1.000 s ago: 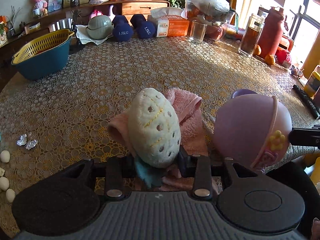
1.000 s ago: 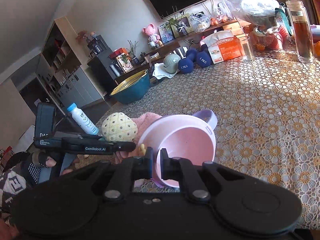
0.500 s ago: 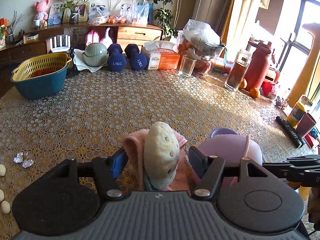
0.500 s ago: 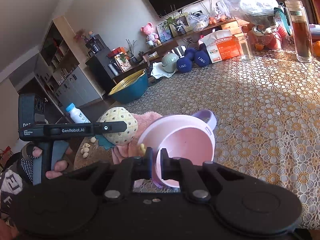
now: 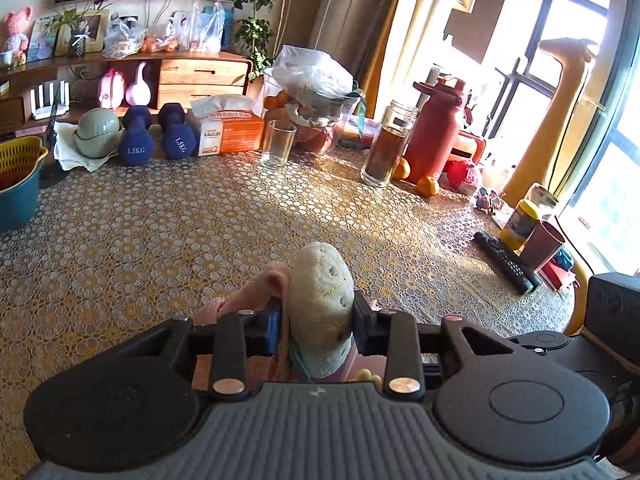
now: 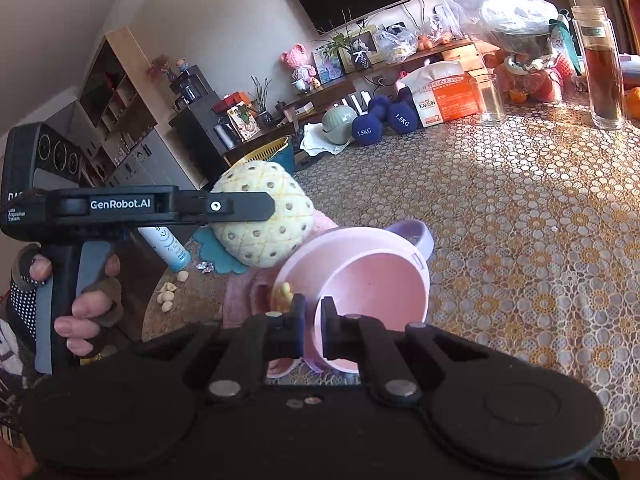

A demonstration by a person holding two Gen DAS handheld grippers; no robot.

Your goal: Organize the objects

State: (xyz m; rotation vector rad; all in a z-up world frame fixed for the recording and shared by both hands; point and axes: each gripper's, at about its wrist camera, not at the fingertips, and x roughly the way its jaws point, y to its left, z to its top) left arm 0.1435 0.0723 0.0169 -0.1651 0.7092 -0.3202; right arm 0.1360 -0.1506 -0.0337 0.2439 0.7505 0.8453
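Note:
My left gripper [image 5: 316, 320] is shut on a cream plush pineapple [image 5: 322, 304] with teal leaves and holds it up off the table, together with a fold of pink towel [image 5: 260, 288]. In the right wrist view the pineapple [image 6: 266, 216] hangs in the left gripper [image 6: 240, 206] just left of a pink bowl [image 6: 360, 276]. My right gripper [image 6: 312, 320] is shut on the near rim of that tilted pink bowl. A purple bowl [image 6: 418, 234] sits under it.
On the lace-covered table [image 5: 160, 224] stand two blue dumbbells [image 5: 154, 136], an orange tissue box [image 5: 232, 128], a glass [image 5: 278, 144], a tea jar [image 5: 386, 144], a red bottle [image 5: 436, 128], a remote [image 5: 506, 260] and a yellow-and-blue basket [image 5: 16, 184]. Garlic cloves [image 6: 168, 296] lie at the left edge.
The left gripper opened around the pineapple, then shut on it and lifted it up and to the right, toward the pink bowl. The right gripper kept holding the bowl.

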